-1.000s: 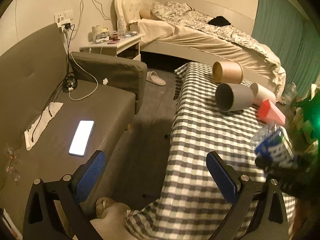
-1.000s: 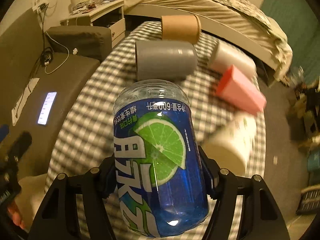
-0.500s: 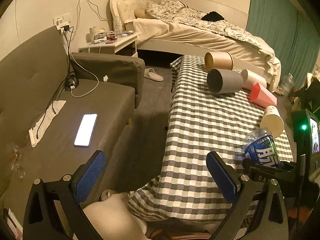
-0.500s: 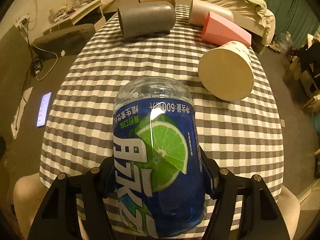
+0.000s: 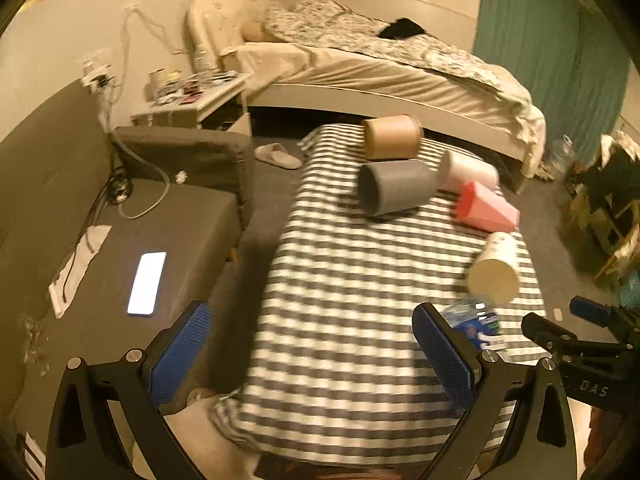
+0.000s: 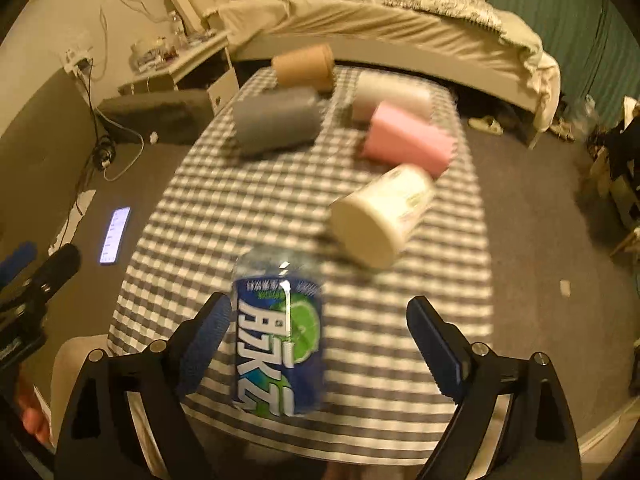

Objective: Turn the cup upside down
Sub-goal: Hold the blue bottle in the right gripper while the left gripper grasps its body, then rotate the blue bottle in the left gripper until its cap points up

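Observation:
Several cups lie on their sides on the checked table (image 5: 340, 300): a brown one (image 5: 392, 137), a grey one (image 5: 394, 192), a white one (image 5: 470, 172), a pink one (image 5: 486, 212) and a cream paper cup (image 5: 496, 272). They also show in the right wrist view: brown (image 6: 304, 66), grey (image 6: 276, 122), pink (image 6: 408, 140), cream (image 6: 380, 214). A blue lime-label bottle (image 6: 278, 336) stands upside down on the table near the front edge, between the fingers of my right gripper (image 6: 320, 344), which is open. My left gripper (image 5: 312, 352) is open and empty above the table's front left.
A grey sofa (image 5: 100, 240) with a lit phone (image 5: 147, 283) stands left of the table. A bed (image 5: 380, 68) and a nightstand (image 5: 192, 104) are behind. The right gripper's body (image 5: 580, 348) shows at the right edge of the left wrist view.
My right gripper has opened and let go of the bottle, which now stands upside down on the table. Both views have shifted and are blurred by motion.

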The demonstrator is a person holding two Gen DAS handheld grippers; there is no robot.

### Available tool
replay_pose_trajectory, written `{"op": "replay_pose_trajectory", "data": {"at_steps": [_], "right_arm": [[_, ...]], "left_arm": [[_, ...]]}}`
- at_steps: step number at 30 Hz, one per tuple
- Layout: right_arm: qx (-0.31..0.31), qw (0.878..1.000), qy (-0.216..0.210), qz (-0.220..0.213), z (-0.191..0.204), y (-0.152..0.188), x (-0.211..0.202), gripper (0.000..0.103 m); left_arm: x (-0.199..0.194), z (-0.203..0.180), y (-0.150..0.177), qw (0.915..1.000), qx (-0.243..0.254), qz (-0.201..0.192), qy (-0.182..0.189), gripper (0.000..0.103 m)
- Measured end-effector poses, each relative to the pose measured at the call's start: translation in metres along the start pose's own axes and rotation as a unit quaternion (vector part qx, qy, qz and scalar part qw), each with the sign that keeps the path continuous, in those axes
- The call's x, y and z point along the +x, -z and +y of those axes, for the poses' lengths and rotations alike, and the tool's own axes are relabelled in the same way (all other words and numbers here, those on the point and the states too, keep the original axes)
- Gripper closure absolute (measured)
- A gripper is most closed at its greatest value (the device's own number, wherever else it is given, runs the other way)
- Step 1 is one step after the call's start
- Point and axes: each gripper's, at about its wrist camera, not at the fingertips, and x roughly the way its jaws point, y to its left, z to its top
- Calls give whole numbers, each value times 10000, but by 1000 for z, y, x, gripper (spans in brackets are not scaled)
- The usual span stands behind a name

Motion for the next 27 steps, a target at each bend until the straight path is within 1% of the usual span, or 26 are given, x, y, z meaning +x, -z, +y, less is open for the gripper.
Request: {"op": "replay_pose_trajectory", "data": {"at_steps": [5, 10, 13, 17, 20, 27], "right_arm": [[32, 9998, 189, -30, -41, -4, -15, 12], [283, 9993, 222, 60, -82, 13, -9, 12], [503, 9984, 201, 180, -104, 25, -1, 12], [778, 9964, 115, 329, -125, 36, 10, 12], [878, 9954, 100, 380, -134, 43, 16, 12], [1053, 9933, -14, 475, -144, 49, 28, 12]], "left_arm": [[8, -47, -8, 9991, 337, 197, 145, 0], [24, -94, -6, 9961, 652, 505, 314, 0], [37, -113, -4, 9943, 691, 739, 335, 0], [59, -125, -3, 9916, 591, 1106, 305, 0], [74, -131, 1, 9879, 548, 1406, 370, 0], [100, -139, 10, 9818, 600, 1770, 329, 1]]}}
